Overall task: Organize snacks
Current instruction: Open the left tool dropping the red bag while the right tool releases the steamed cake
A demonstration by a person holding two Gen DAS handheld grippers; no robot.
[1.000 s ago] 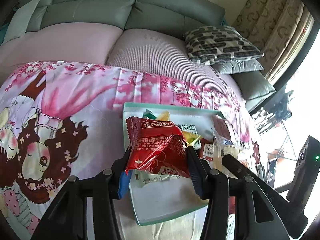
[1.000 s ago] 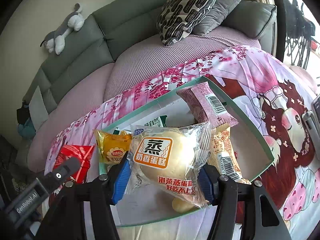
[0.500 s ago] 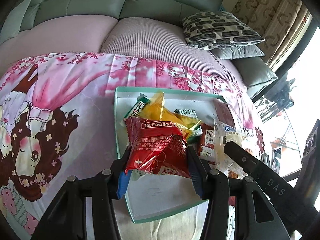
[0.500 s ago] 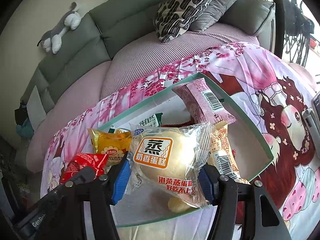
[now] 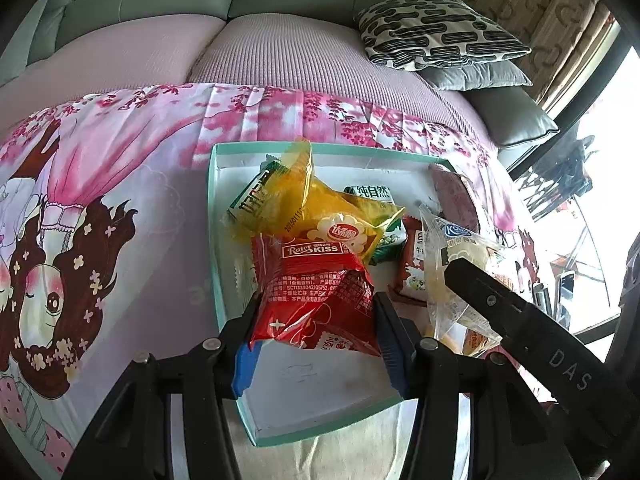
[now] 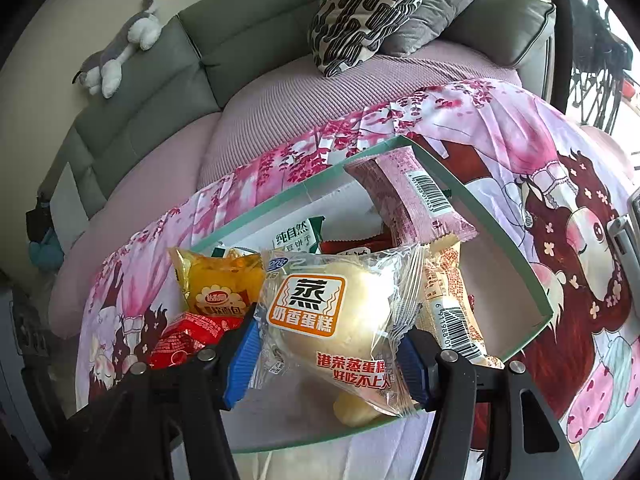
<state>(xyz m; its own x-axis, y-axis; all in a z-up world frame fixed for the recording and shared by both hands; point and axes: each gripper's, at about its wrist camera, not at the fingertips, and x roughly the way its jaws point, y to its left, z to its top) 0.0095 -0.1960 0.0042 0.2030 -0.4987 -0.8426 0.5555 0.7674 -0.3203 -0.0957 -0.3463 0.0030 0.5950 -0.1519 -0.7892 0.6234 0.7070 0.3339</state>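
Note:
A shallow green-rimmed white tray (image 5: 213,216) (image 6: 508,232) lies on a pink cartoon-print cloth and holds several snack packets. My left gripper (image 5: 316,312) is shut on a red Rater Kiss packet (image 5: 312,292), held over the tray's near left part; that packet also shows in the right wrist view (image 6: 184,340). My right gripper (image 6: 328,356) is shut on a clear steamed-cake packet (image 6: 340,316), held over the tray's near edge; it also shows in the left wrist view (image 5: 460,280). A yellow bread packet (image 5: 320,208) (image 6: 220,288) lies on green packets (image 5: 256,200).
A pink wafer packet (image 6: 412,200) leans on the tray's far right rim. A patterned cushion (image 5: 436,32) (image 6: 368,12) and a grey plush toy (image 6: 116,48) rest on the green sofa behind. The cartoon cloth (image 5: 100,208) spreads left and right of the tray.
Both grippers have moved forward over the tray with their packets still held. The yellow bread packet and green packets have come more fully into the left wrist view.

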